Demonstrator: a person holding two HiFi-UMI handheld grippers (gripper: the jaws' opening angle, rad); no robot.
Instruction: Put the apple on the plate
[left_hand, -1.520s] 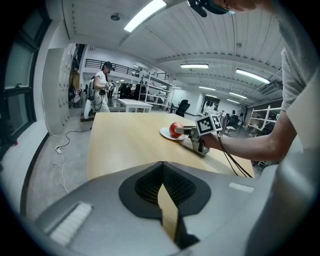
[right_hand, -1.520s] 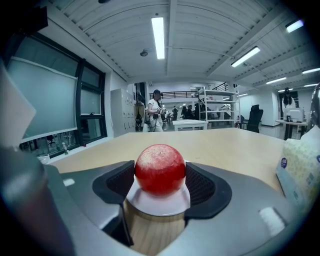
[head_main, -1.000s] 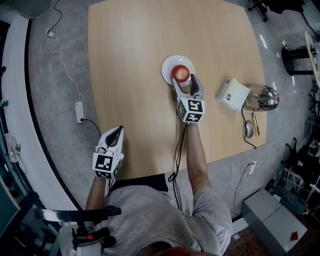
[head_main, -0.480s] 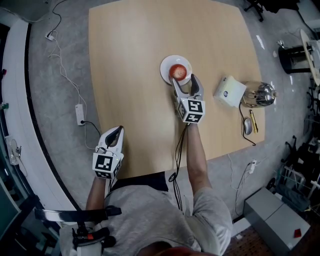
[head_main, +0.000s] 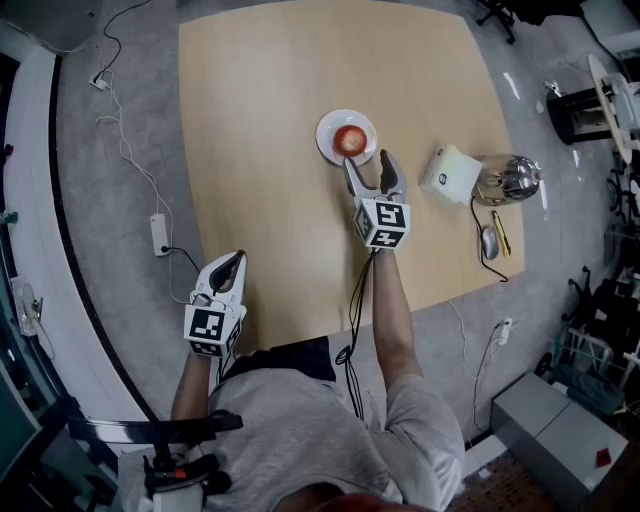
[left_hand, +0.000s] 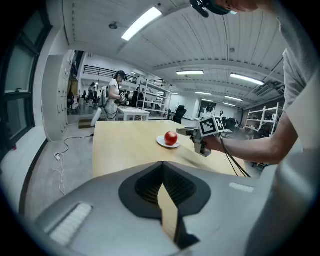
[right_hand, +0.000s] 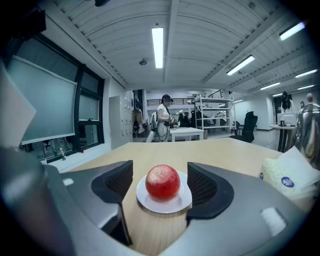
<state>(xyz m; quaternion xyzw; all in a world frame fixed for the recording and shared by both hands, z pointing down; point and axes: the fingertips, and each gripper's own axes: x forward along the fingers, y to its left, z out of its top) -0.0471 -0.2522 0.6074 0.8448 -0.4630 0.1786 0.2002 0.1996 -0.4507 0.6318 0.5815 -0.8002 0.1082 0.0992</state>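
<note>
Grey and white, the left gripper is hanging closest to the person, at the near edge of the pale wooden table. Its two jaws are pressing together with nothing between them, and it is taking no part in the work. Farther out over the table, the right gripper is pointing away from the person with its jaws standing wide apart and empty. Just beyond its tips the red round apple is sitting upright in the middle of the small white round plate, so the task is looking finished from how things are lying. The tips are reaching close to the near rim of the plate, and I am judging that the danger is sitting exactly there. If the gripper is going forward or sideways, one jaw could be catching the rim and tipping or sliding the light plate. The apple, being round and on a shallow dish, could then be rolling off onto the table. Farther to the right, well apart from the plate, a white box and a shiny steel kettle are standing together.
</note>
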